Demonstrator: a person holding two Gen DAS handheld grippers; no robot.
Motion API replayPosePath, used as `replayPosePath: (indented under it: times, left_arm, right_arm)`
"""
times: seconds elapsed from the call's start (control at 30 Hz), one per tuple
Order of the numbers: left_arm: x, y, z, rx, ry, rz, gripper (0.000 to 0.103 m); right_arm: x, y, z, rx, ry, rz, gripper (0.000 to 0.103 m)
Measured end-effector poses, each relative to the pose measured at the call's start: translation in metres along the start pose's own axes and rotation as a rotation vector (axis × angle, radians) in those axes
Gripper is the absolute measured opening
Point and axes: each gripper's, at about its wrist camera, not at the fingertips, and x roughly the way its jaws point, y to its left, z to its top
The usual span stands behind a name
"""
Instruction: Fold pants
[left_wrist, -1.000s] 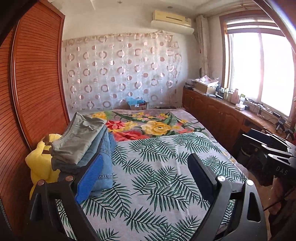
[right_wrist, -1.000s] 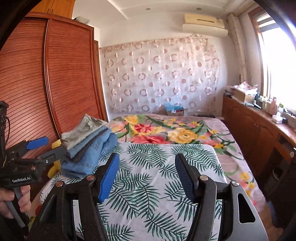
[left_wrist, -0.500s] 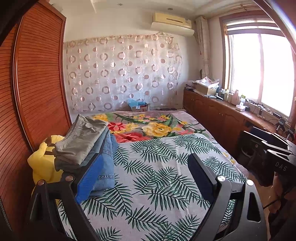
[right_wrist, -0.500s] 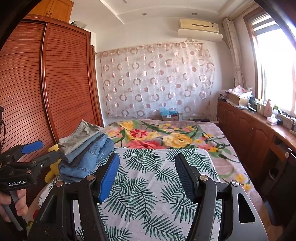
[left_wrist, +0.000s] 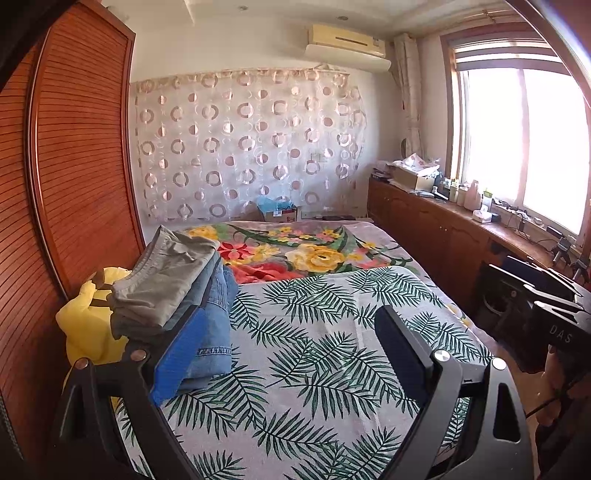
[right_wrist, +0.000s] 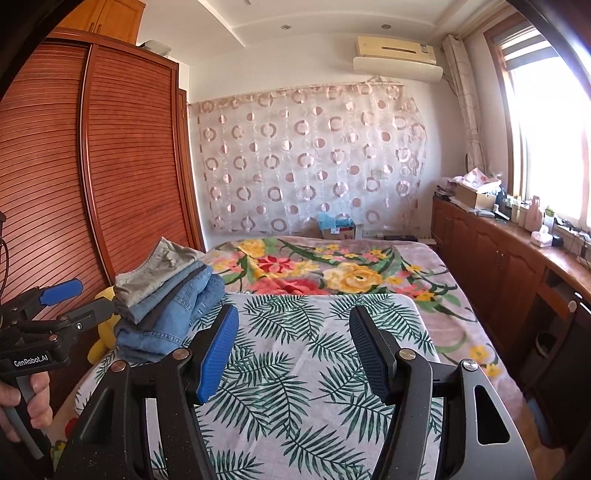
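Note:
A stack of folded pants sits at the left edge of the bed, with a grey pair (left_wrist: 166, 280) on top of several blue jeans (left_wrist: 218, 328). In the right wrist view the same stack (right_wrist: 166, 295) lies ahead and to the left. My left gripper (left_wrist: 295, 332) hovers over the palm-leaf sheet (left_wrist: 317, 354), open and empty, its blue pad close beside the jeans. My right gripper (right_wrist: 293, 343) is also open and empty above the sheet. In the right wrist view, a hand (right_wrist: 22, 398) holds the left gripper (right_wrist: 94, 297) at the far left.
A floral blanket (right_wrist: 332, 269) covers the far half of the bed. A yellow soft toy (left_wrist: 85, 325) is wedged between the stack and the slatted wooden wardrobe (left_wrist: 74, 166). A long wooden cabinet (right_wrist: 498, 266) with clutter runs under the window on the right.

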Motion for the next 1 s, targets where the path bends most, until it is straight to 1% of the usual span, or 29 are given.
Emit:
replayPosePath:
  times: [1.0]
  left_arm:
    - [-0.0010, 0.0005, -0.0006, 0.001, 0.000, 0.001, 0.093]
  right_arm:
    - [-0.0022, -0.0007, -0.0016, -0.003, 0.002, 0.003, 0.064]
